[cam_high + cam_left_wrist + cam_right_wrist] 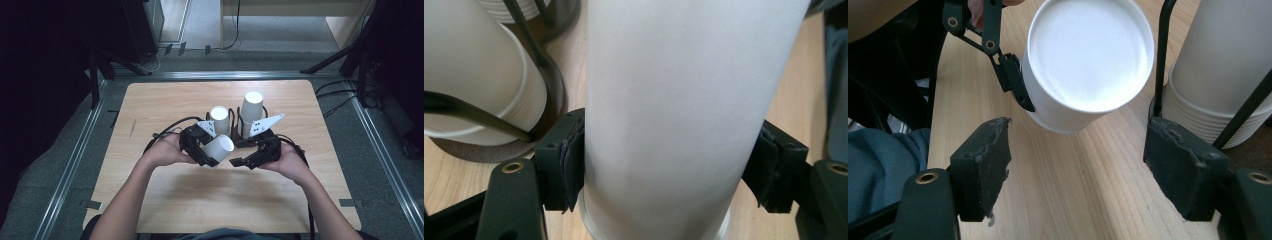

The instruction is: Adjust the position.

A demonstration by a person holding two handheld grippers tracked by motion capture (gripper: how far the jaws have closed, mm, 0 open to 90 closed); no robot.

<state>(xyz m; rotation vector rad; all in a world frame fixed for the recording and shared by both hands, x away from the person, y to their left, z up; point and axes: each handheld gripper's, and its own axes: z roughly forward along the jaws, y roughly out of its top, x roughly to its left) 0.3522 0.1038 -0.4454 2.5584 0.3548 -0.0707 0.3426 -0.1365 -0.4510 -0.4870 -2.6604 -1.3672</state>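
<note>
A single white paper cup [218,148] lies on its side above the wooden table [300,200], and my left gripper [210,156] is shut on its wall. In the left gripper view the cup [674,115] fills the gap between the jaws of my left gripper [669,175], with a black pad [571,165] pressed against each side. My right gripper [239,161] is just right of the cup and open. In the right gripper view the cup's flat bottom [1090,55] faces my right gripper [1078,175], whose jaws stand apart with only bare table between them.
Two stacks of upside-down white cups [220,120] [251,112] stand in black wire holders just behind both grippers. One stack [1218,75] with its wire post [1160,50] is close to my right jaw. Cables trail across the table behind the hands.
</note>
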